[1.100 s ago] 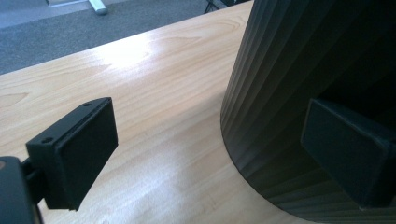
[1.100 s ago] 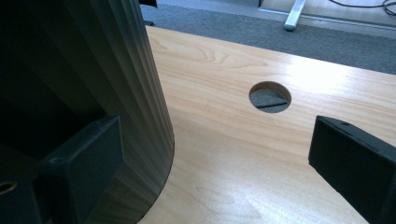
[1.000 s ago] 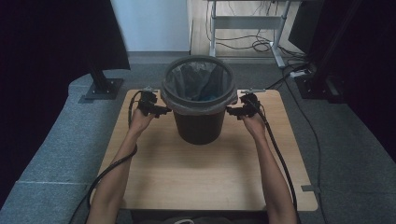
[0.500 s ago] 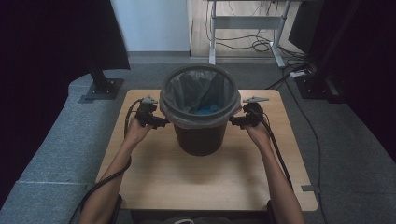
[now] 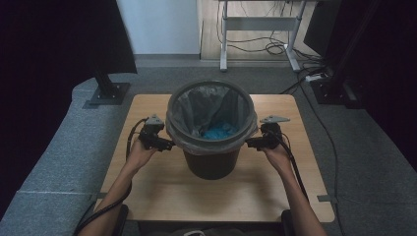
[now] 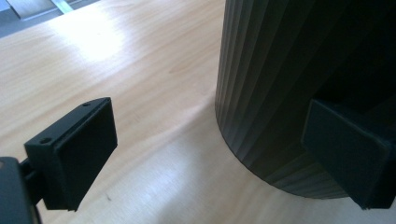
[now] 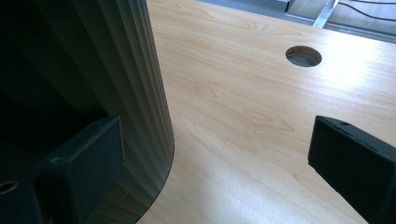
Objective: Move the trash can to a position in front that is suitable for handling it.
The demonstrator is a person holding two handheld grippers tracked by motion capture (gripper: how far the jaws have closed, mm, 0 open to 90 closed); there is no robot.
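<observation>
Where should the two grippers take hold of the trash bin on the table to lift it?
Probably under the rim of the trash bin, one gripper from each side. The ribbed wall is too wide and curved for open jaws to span, but the liner-wrapped rim flares outward, giving a ledge. The left gripper and right gripper sit at opposite sides there, jaws open.

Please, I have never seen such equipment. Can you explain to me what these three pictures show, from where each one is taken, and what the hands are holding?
A person sits at a wooden table and holds a hand tool with two black jaws in each hand: the left gripper and the right gripper. The high view looks down from above. The other two pictures come from small cameras on the grippers, looking along their jaws. On the table stands a dark ribbed bin lined with a grey bag, with something blue inside. Both grippers are open beside the bin's rim, gripping nothing.
</observation>
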